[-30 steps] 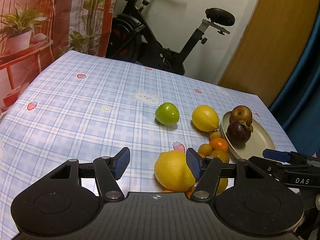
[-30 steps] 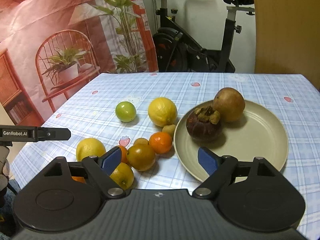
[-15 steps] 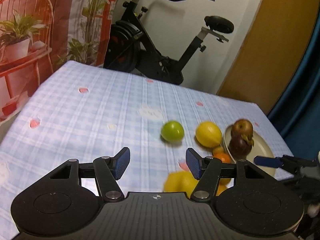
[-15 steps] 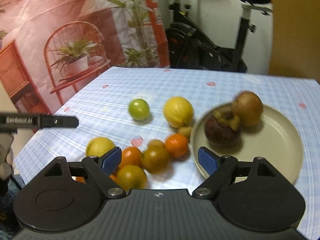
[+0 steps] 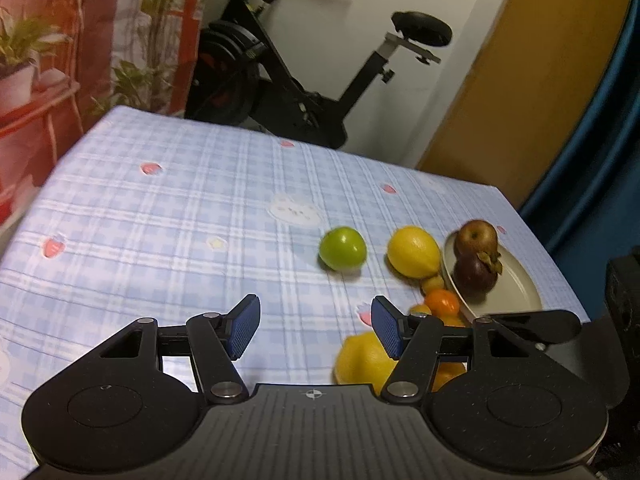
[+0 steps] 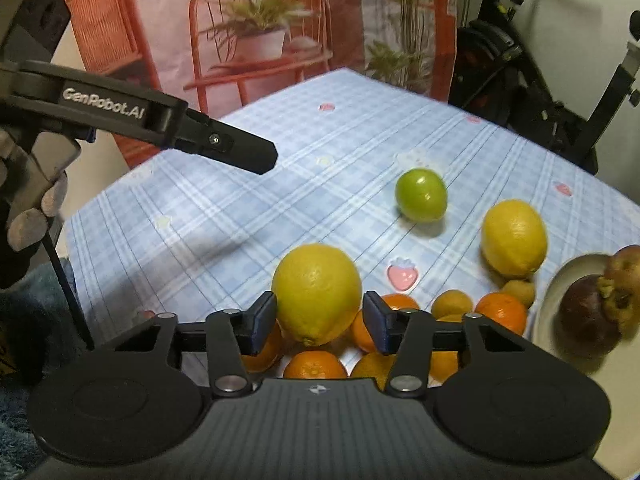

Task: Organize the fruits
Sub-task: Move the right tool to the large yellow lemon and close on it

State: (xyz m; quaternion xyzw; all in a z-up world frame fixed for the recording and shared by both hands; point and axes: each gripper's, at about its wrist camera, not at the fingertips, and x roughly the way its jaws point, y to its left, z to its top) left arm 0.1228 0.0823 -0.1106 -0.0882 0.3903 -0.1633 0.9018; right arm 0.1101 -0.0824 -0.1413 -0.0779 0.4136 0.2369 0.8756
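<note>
Right tool (image 6: 320, 322) closing w/ big lemon (image 6: 316, 292) btwn pads, left tool (image 5: 314, 330) half-open, empty

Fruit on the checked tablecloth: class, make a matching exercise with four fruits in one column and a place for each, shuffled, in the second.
1. near lemon
2. green fruit
3. mangosteen
4. far lemon

a. on the plate
b. alone on the cloth, farthest back
c. between the right hand-held gripper pads
d. on the cloth beside the plate

Pairs: 1-c, 2-b, 3-a, 4-d

Apple (image 5: 477, 232) and probably a mangosteen (image 5: 476, 275) on plate (image 5: 516, 284).
</note>
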